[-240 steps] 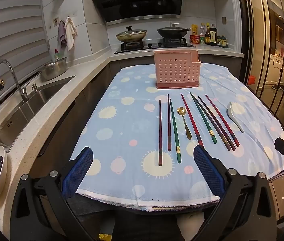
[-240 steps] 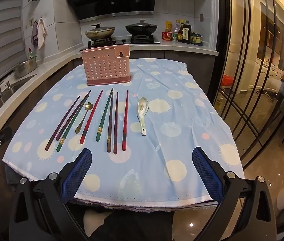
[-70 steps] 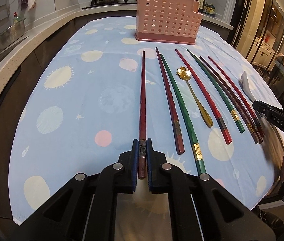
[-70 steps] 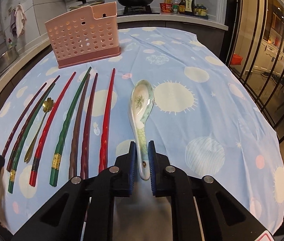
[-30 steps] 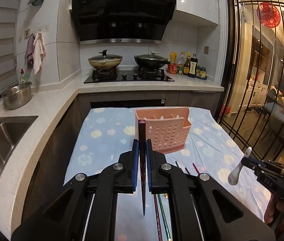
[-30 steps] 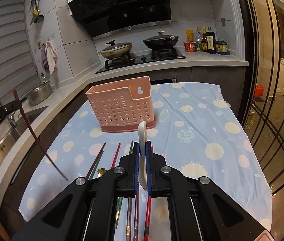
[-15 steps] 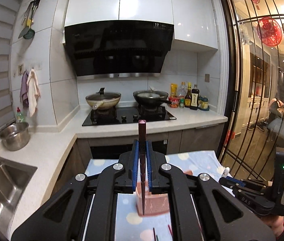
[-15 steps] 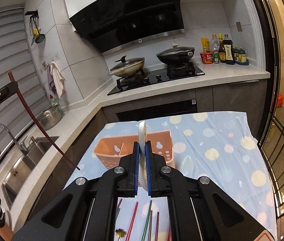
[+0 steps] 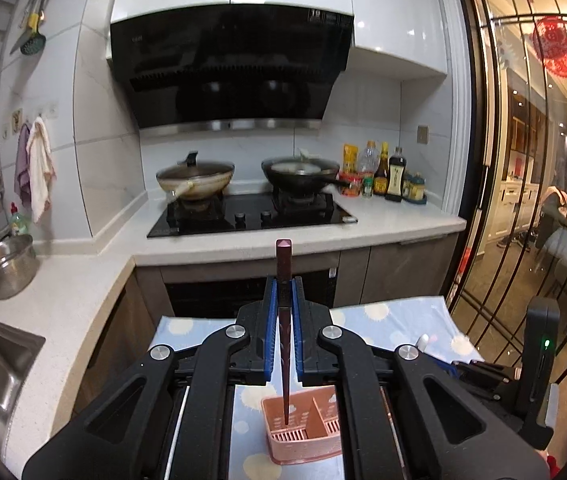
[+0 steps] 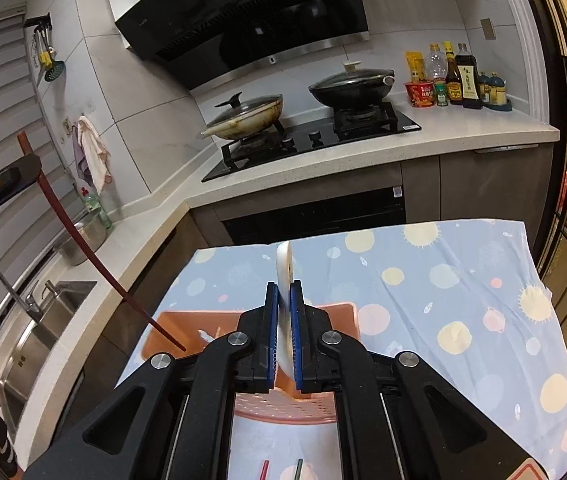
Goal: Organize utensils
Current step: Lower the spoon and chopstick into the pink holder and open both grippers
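My left gripper (image 9: pixel 283 292) is shut on a dark red chopstick (image 9: pixel 284 344) that hangs nearly upright. Its lower tip is at the left compartment of the pink slotted holder (image 9: pixel 303 438) on the blue cloth. My right gripper (image 10: pixel 283 292) is shut on a white ceramic spoon (image 10: pixel 283 268), held on edge above the holder (image 10: pixel 187 330). In the right wrist view the left gripper (image 10: pixel 31 170) is at the left edge, and its chopstick (image 10: pixel 83 248) slants down over the holder's left end. Two chopstick ends (image 10: pixel 263 468) lie on the cloth at the bottom.
Behind the table a counter (image 9: pixel 383 224) carries a hob with two lidded pans (image 9: pixel 195 178) and several bottles (image 9: pixel 387 176). A sink (image 10: pixel 31 344) and a steel pot (image 9: pixel 7 266) are on the left. A barred glass door (image 9: pixel 523 200) closes off the right.
Both grippers have moved forward over the table with their loads. The holder has slid from mid-frame to below the fingers, and the chopstick tip now reaches it.
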`<state>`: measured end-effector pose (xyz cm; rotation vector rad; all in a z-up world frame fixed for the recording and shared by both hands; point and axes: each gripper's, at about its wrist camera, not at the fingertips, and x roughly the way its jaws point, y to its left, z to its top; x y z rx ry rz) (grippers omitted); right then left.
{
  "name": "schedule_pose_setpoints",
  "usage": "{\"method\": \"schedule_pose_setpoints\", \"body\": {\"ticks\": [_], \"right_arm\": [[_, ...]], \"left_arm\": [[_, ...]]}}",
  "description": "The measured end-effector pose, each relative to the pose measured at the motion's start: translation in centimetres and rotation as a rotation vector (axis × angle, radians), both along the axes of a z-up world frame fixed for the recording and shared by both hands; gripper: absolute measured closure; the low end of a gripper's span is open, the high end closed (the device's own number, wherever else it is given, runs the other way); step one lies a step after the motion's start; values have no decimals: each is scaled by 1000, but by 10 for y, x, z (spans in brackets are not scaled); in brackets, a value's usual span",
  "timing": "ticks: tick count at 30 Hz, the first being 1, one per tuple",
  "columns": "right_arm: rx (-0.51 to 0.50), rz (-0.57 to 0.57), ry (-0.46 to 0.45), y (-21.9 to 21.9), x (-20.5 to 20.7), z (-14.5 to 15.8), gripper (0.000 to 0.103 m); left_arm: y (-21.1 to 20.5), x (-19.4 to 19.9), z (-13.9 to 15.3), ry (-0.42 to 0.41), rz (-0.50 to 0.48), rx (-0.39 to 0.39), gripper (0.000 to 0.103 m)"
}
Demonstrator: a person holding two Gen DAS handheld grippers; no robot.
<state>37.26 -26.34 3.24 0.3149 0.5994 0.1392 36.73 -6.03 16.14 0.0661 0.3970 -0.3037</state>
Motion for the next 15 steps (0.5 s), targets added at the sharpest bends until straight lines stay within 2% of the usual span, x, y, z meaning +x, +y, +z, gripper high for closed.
{"method": "schedule_pose_setpoints", "body": {"ticks": [5, 8, 10, 11, 13, 15], "right_arm": [[-15, -22, 52, -3, 9, -26, 96], [-17, -43, 34, -5, 3, -28, 90], [-27, -48, 21, -7, -2, -26, 89], [-26, -52, 13, -8, -7, -23, 85], [-26, -58, -5, -11, -19, -18, 78], [-37, -64, -25, -12, -36, -13, 75]], "left_arm": [[6, 14, -35, 75, 13, 1, 96], [9, 15, -45, 95, 38, 5, 92], [14, 13, -48, 104, 61, -3, 70], [16, 9, -48, 95, 78, -5, 54], [21, 0, -46, 67, 98, -2, 40], [26, -13, -45, 50, 106, -5, 32]]}}
